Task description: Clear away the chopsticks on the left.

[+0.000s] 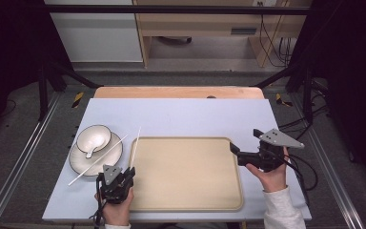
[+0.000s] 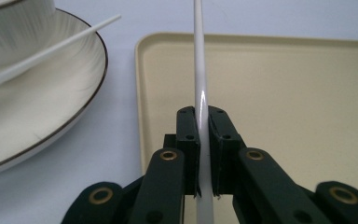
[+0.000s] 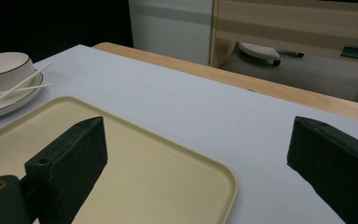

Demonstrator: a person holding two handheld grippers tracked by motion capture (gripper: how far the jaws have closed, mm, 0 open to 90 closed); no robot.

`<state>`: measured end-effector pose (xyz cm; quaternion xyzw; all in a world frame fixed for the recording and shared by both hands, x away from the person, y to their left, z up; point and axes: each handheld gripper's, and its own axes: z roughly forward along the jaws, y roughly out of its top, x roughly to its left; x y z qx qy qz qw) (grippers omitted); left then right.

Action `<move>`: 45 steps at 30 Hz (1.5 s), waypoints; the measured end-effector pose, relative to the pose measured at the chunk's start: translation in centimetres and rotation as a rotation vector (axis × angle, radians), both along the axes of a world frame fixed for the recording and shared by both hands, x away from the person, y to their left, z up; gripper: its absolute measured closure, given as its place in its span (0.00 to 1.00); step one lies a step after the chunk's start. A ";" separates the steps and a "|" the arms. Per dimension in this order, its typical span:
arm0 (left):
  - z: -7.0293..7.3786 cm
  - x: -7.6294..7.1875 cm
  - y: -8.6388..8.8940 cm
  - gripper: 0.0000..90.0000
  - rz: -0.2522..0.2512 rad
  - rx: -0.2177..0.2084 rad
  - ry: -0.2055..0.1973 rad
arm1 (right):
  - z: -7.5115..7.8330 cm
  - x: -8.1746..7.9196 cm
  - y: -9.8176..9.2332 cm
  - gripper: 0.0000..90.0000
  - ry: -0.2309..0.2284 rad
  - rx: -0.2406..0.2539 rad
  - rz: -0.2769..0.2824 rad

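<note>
I see a beige tray (image 1: 190, 174) lying near the front edge of the surface (image 1: 195, 117), about midway along it. Toward the left edge sits a white plate (image 1: 78, 164) with a dark rim, carrying a bowl (image 1: 94, 137); a spoon (image 1: 91, 151) lies beside the bowl.

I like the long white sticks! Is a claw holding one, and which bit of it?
Yes. The left claw pinches a white chopstick near its lower end, over the tray's edge. The right claw is open, holding nothing.
</note>
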<state>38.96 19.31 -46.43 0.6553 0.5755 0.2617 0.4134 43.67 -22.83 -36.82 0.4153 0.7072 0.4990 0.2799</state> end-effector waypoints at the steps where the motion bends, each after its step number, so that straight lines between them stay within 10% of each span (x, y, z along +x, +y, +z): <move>1: -0.3 0.1 -0.1 0.93 0.003 0.001 0.007 | 0.0 0.0 0.0 0.06 0.002 -0.001 0.000; 45: -1.6 1.0 -0.9 0.93 0.017 0.081 0.132 | -0.3 0.2 0.4 0.06 0.011 -0.017 0.008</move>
